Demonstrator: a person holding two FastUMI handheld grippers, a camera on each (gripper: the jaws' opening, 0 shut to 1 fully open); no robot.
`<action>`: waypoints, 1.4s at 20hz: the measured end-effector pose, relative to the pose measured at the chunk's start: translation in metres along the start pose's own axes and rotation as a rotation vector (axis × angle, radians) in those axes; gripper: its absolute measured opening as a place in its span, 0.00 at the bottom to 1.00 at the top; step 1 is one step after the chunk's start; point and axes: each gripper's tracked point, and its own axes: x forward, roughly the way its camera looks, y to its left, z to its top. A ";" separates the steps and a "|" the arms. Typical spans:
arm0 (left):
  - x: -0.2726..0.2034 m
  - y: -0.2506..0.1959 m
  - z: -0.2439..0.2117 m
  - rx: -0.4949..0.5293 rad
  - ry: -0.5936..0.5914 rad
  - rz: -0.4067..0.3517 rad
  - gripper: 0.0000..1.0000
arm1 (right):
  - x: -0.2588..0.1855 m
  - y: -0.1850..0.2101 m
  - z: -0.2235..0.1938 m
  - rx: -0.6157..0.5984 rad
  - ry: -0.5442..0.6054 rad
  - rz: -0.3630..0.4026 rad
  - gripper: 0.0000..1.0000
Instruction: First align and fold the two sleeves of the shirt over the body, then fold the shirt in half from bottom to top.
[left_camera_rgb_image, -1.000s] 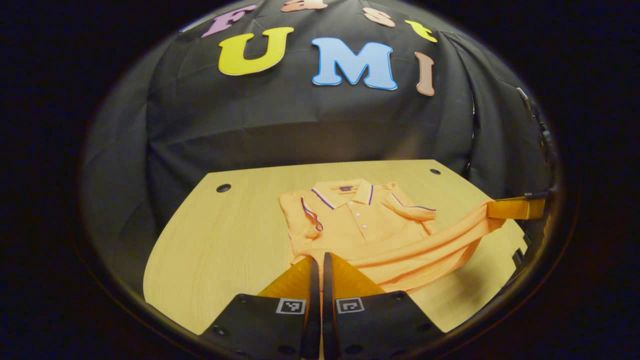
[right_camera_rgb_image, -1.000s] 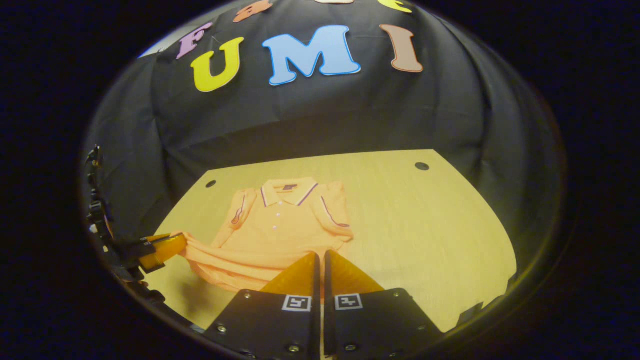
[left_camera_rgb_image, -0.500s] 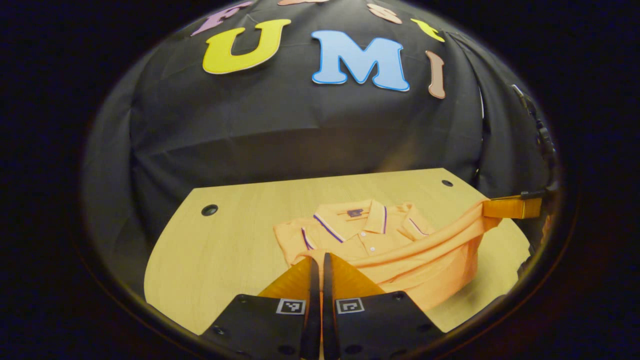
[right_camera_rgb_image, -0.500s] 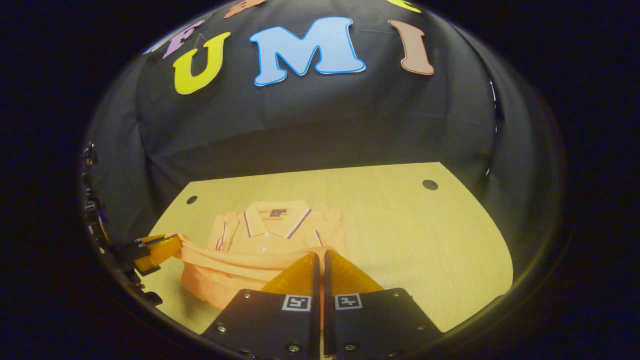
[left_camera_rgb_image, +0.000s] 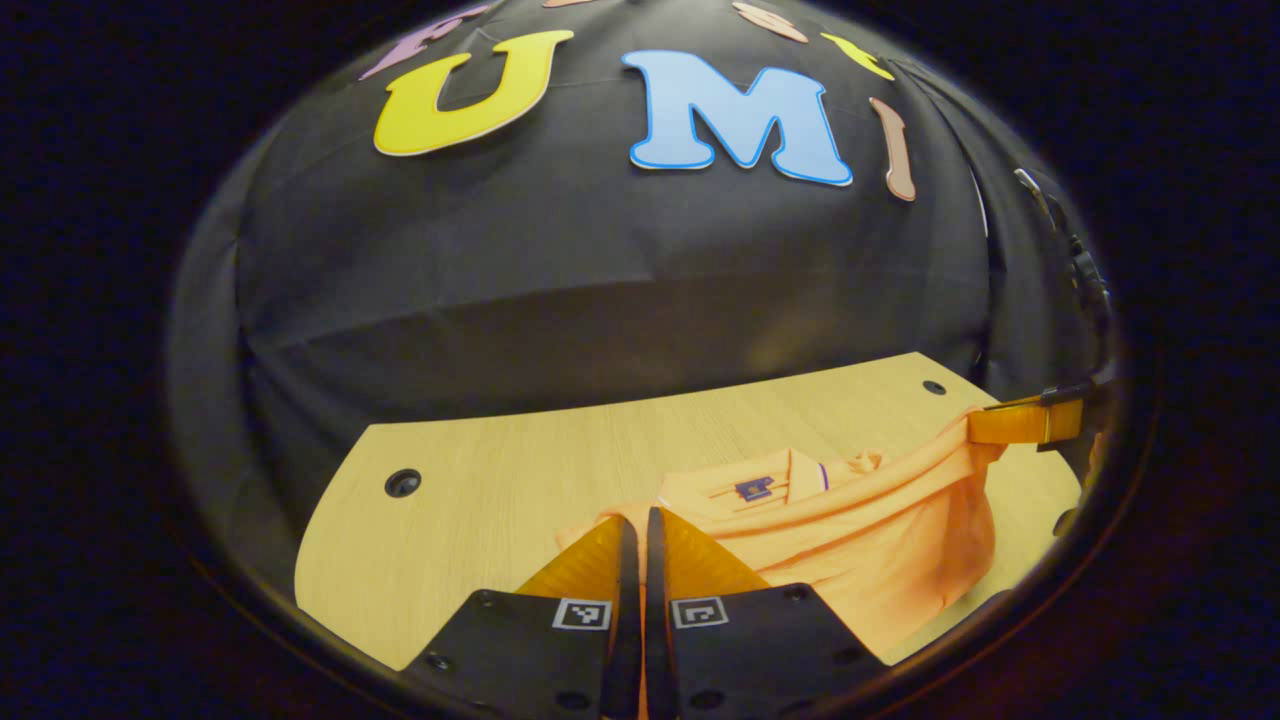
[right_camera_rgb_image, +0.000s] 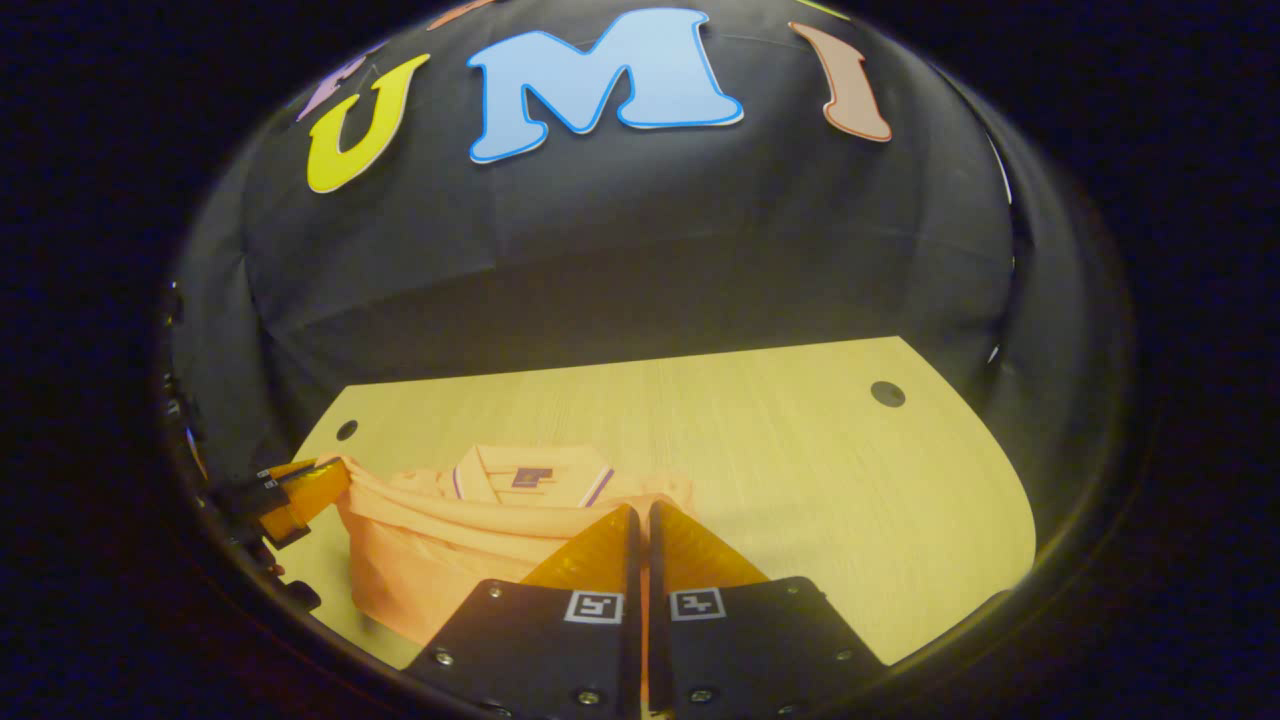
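Shirt (left_camera_rgb_image: 880, 540): orange polo lying on the wooden surface (left_camera_rgb_image: 450, 530), its bottom hem raised and stretched left to right between the two claws, collar (right_camera_rgb_image: 530, 478) just beyond on the far side.
Left claw (left_camera_rgb_image: 633, 530): closed, pinching the hem's left corner.
Right claw (right_camera_rgb_image: 634, 525): closed, pinching the right corner.
Key relation: hem's long axis runs across, level between both claws; collar lies straight ahead, so both should travel far-ward equally.

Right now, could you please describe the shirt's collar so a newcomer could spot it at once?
On the pale wooden table lies an orange polo shirt, its bottom edge lifted by both tongs. The collar sits at the shirt's far end, just beyond the raised hem; its striped edges and dark neck label set it apart from the plain fabric.
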 end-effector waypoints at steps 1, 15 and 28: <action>0.010 0.002 0.002 0.004 -0.008 0.007 0.07 | 0.010 0.000 0.003 -0.008 -0.003 -0.006 0.03; 0.080 0.021 -0.028 0.011 -0.022 0.090 0.08 | 0.091 0.005 -0.011 -0.126 -0.012 -0.083 0.05; 0.061 0.007 -0.008 0.013 -0.021 0.069 0.46 | 0.063 -0.002 0.002 -0.178 -0.023 -0.105 0.40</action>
